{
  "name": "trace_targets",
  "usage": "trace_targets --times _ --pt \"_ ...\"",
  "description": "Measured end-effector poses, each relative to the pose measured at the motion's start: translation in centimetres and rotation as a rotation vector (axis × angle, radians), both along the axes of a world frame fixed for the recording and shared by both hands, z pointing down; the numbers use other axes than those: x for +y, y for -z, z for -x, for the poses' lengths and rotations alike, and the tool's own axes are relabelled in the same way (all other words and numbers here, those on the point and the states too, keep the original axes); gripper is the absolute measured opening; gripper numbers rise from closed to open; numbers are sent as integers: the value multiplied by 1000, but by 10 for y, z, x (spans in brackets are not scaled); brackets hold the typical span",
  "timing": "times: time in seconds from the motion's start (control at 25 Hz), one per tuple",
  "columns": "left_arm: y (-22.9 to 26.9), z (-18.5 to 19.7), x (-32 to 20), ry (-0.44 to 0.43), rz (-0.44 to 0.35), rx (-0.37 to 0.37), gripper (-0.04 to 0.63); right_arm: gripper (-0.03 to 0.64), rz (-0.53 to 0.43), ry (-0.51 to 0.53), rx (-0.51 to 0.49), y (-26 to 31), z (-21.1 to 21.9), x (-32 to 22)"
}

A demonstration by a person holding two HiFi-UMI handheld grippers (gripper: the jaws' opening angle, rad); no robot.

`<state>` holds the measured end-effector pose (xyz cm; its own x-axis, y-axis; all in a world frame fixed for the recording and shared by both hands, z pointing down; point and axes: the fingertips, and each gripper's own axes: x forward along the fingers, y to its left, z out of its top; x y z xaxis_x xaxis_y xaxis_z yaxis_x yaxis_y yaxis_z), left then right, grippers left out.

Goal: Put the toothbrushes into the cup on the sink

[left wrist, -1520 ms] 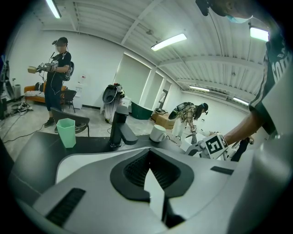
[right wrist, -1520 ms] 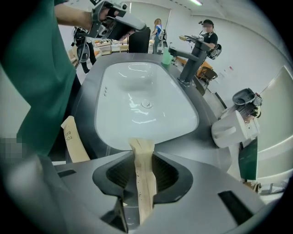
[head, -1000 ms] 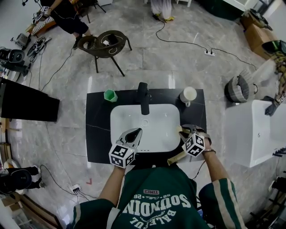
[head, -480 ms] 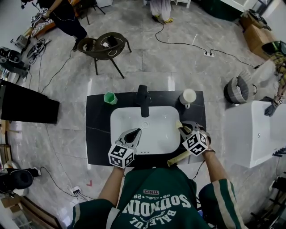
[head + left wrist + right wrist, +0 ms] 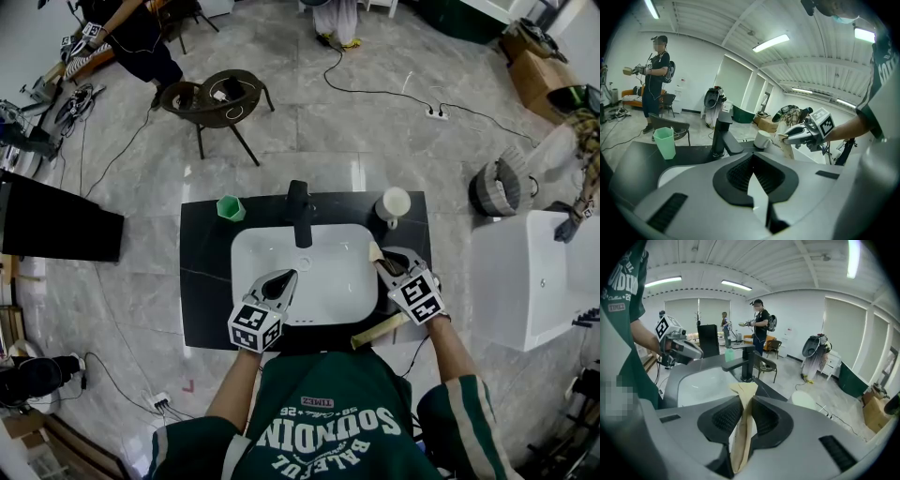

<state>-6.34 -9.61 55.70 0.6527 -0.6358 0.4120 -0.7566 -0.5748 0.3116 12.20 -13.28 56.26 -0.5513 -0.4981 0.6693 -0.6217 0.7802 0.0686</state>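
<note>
My right gripper (image 5: pixel 382 262) (image 5: pixel 746 401) holds a tan, paper-wrapped toothbrush (image 5: pixel 382 327) (image 5: pixel 742 432) upright between its jaws; they are closing and the pads press on it. It hovers over the sink's right rim, a little short of the white cup (image 5: pixel 395 201) (image 5: pixel 805 401) at the counter's back right. A green cup (image 5: pixel 231 206) (image 5: pixel 664 143) stands at the back left. My left gripper (image 5: pixel 281 281) (image 5: pixel 752 161) rests over the basin's front left edge, shut and holding nothing.
A black faucet (image 5: pixel 300 211) rises behind the white basin (image 5: pixel 309 253) set in a dark countertop (image 5: pixel 202 281). A chair (image 5: pixel 217 98) and cables lie on the floor beyond. A white fixture (image 5: pixel 525 281) stands to the right.
My right gripper has lifted the toothbrush and shifted slightly up and toward the white cup. The left gripper has stayed in place.
</note>
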Motion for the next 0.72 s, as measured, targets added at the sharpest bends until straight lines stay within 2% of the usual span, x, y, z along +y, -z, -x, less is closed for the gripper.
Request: trace_targets --times 0.24,0.72 --pt "-2 1 -1 3 2 4 9 83 -18 -79 -115 20 1 -15" --pt "-1 -2 -2 19 3 6 9 83 -19 -132 -200 24 -3 -27"
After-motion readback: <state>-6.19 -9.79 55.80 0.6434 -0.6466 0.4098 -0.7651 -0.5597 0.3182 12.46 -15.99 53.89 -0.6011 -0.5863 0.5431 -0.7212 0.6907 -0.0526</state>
